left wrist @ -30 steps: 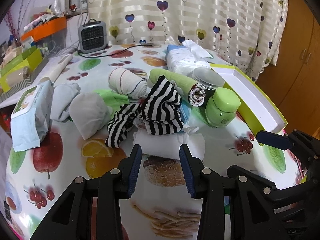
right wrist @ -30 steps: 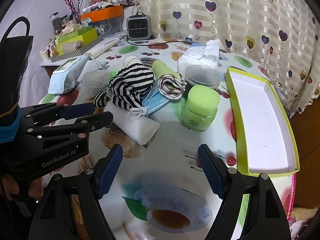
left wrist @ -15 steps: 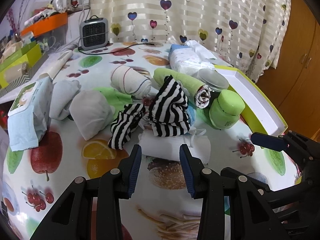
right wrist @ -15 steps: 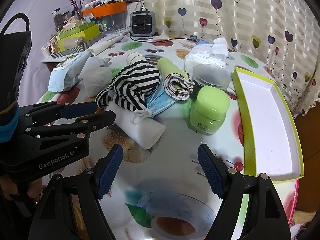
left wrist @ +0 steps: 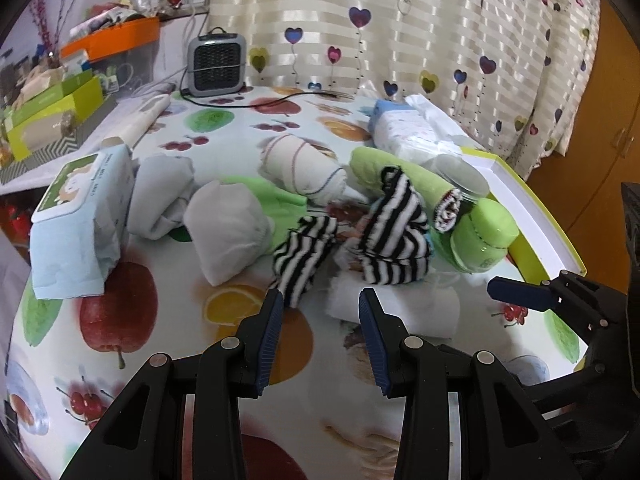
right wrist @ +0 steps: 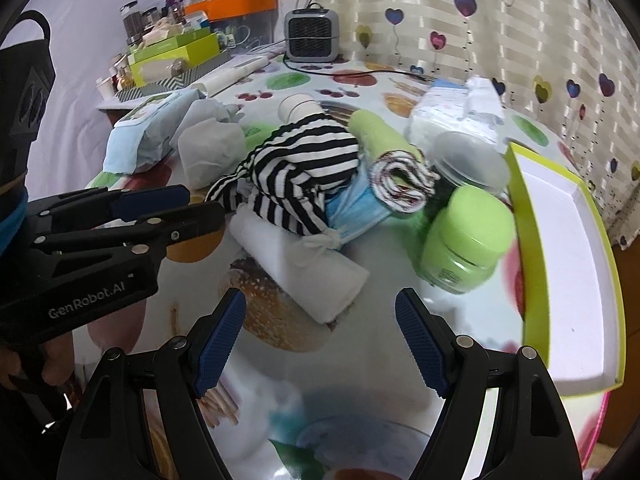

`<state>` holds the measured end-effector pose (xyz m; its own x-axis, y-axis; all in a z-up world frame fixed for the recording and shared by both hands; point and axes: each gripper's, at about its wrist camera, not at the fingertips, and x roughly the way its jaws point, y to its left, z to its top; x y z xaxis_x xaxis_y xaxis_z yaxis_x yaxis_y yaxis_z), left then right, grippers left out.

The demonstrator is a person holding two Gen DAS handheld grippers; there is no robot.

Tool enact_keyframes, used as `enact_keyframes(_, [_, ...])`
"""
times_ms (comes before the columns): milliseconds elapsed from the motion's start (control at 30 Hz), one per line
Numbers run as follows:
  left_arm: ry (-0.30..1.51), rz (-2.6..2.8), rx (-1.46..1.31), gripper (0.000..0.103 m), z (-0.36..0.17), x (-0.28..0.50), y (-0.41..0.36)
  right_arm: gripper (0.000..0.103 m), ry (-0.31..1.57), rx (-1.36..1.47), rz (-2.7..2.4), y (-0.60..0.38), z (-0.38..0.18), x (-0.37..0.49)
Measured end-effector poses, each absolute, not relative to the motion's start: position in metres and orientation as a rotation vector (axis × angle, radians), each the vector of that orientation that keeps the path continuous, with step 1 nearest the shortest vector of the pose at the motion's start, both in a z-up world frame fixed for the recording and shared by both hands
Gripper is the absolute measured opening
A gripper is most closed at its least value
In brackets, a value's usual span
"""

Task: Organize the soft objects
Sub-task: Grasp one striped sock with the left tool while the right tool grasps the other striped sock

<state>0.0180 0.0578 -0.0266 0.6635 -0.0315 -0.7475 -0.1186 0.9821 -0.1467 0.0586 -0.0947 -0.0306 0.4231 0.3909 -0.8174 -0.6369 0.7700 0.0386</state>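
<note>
A heap of soft things lies mid-table: a black-and-white striped cloth (left wrist: pixel 394 236) (right wrist: pixel 292 172), a folded white cloth (left wrist: pixel 394 308) (right wrist: pixel 300 264) in front of it, a blue face mask (right wrist: pixel 354 210), a rolled green towel (left wrist: pixel 404 178) (right wrist: pixel 384 140), a white roll with thin stripes (left wrist: pixel 302 168) and grey-white bundles (left wrist: pixel 230 226). My left gripper (left wrist: pixel 320 308) hovers open just short of the striped cloth's end and the white cloth, nothing between its fingers. My right gripper (right wrist: pixel 318 320) is open too, near the white cloth's front corner, holding nothing.
A green-rimmed white tray (right wrist: pixel 560 272) lies at the right. A green jar (right wrist: pixel 466 248), a clear-lidded jar (right wrist: pixel 472 160), a tissue pack (left wrist: pixel 412 132) and a wet-wipes pack (left wrist: pixel 80 220) ring the heap. A small grey heater (left wrist: pixel 216 66) stands at the back.
Both grippers have drifted a little closer to the heap and leftward. The jaws kept their width, and nothing on the table moved.
</note>
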Motion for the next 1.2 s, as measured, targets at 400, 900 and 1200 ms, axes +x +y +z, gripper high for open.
enact_keyframes(400, [0.817, 0.104, -0.242, 0.038, -0.026, 0.019, 0.093, 0.078, 0.881, -0.201, 0.661, -0.075, -0.021, 0.089])
enact_keyframes(900, [0.829, 0.072, -0.273, 0.041, -0.034, 0.027, 0.103, 0.043, 0.890, -0.171, 0.681, -0.050, -0.026, 0.113])
enact_keyframes(1200, [0.855, 0.015, -0.251, 0.044, -0.042, 0.044, 0.091, 0.025, 0.867, -0.153, 0.699, -0.060, -0.016, 0.106])
